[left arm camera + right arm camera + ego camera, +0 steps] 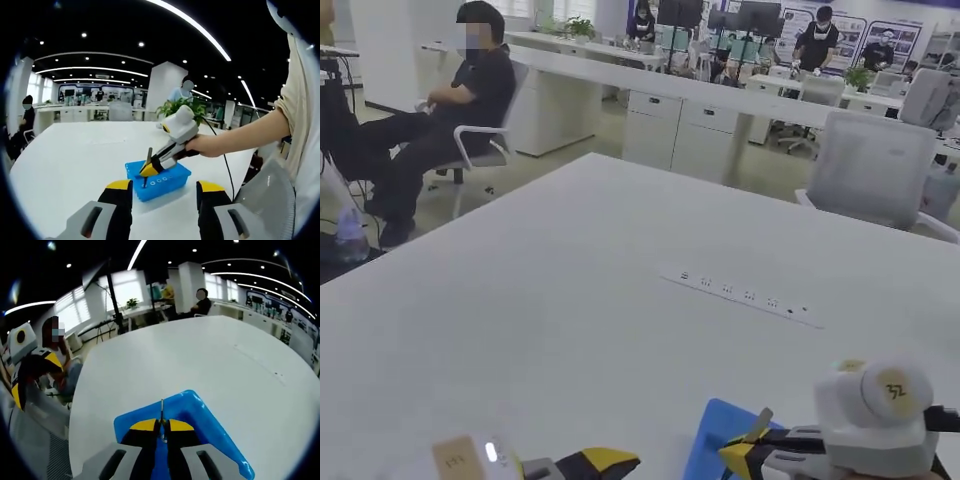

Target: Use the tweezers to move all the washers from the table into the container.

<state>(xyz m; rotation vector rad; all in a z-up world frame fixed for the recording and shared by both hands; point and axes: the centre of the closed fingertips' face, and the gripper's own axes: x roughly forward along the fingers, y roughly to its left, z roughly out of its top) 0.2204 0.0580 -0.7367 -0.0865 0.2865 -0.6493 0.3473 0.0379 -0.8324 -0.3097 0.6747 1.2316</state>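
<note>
Now, your right hand-held gripper (161, 426) tight on the tweezers (161, 412), tips over the blue container (200, 415); left hand-held gripper (165, 189) wide.

The round cap (895, 390) on the right gripper (742, 452) bears a dark mark resembling "32". Print on the tan label (457, 460) and the far posters (865, 35) is unreadable.
</note>
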